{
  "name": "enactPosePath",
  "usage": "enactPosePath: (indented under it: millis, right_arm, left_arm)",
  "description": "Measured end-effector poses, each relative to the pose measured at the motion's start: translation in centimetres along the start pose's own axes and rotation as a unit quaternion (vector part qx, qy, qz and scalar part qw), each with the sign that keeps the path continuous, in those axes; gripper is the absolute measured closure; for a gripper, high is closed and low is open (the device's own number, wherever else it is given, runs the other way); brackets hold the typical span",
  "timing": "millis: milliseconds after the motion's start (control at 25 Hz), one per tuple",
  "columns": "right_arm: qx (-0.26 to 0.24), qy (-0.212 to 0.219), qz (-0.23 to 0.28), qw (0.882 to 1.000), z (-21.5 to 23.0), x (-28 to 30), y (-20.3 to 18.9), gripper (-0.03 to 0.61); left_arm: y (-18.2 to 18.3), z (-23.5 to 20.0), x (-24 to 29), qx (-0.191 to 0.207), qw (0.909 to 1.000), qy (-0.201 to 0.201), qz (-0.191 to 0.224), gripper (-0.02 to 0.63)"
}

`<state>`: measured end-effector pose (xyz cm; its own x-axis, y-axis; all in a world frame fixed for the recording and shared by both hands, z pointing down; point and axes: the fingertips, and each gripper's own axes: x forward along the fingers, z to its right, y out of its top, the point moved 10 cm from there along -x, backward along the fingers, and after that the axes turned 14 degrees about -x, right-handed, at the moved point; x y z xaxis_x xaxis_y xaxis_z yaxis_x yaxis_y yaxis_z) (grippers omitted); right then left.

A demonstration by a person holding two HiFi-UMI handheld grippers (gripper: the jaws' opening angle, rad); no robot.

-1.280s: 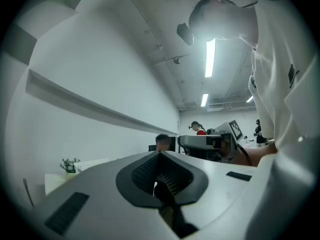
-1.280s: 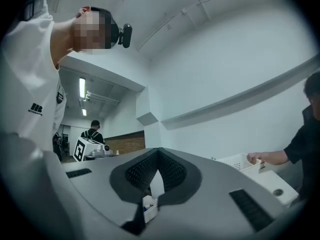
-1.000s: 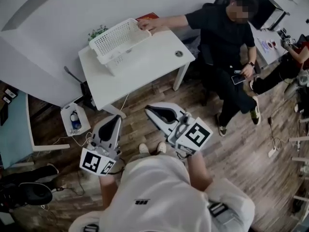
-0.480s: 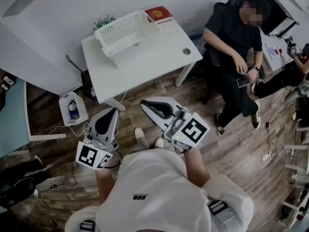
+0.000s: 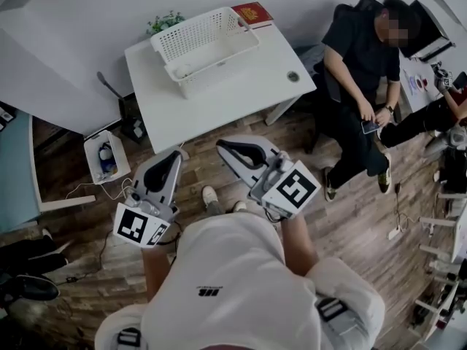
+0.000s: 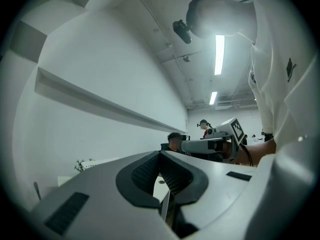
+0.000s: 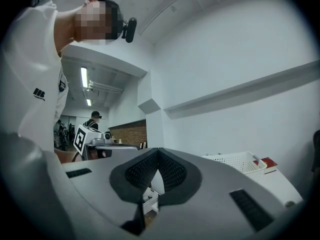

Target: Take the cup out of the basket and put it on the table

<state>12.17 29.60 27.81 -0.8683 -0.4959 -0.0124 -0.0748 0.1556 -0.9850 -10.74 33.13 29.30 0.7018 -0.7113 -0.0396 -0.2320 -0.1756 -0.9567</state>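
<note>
A white lattice basket (image 5: 206, 41) stands at the back of the white table (image 5: 226, 97); it also shows in the right gripper view as the basket (image 7: 239, 161). I cannot make out a cup inside it. My left gripper (image 5: 174, 157) and right gripper (image 5: 222, 146) are held close to my body over the wooden floor, short of the table's front edge. In their own views the left gripper (image 6: 159, 154) and the right gripper (image 7: 158, 151) have their pads closed together with nothing between them.
A red book (image 5: 252, 12) lies behind the basket and a small round thing (image 5: 293, 76) sits on the table's right side. A person in black (image 5: 365, 57) sits to the right. A white box (image 5: 106, 157) stands on the floor at left, a plant (image 5: 165, 22) behind the table.
The seated person's arm has drawn back from the basket. The table has come closer in the head view. Both grippers stay shut near my body.
</note>
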Motion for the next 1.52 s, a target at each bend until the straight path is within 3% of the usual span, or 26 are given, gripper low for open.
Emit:
enactPosePath:
  millis: [520,1080,1520]
  right_arm:
    - [-0.002,-0.004,-0.019,1.0,1.8,3.8,-0.8,0.566]
    - [-0.003,0.09,-0.001,0.996,10.5,6.2,-3.3,0.566]
    - [0.002,0.129,0.029,0.991,16.2,6.7,-4.2,0.565]
  left_arm:
    - [1.1,-4.7,1.3,-0.014,0.9998,-0.011,0.0,0.604]
    - [0.7,-7.4,8.2,-0.022,0.9985,0.049,-0.004,0.604]
    - [1.6,-7.2,12.5,-0.005,0.996,0.089,0.002,0.604]
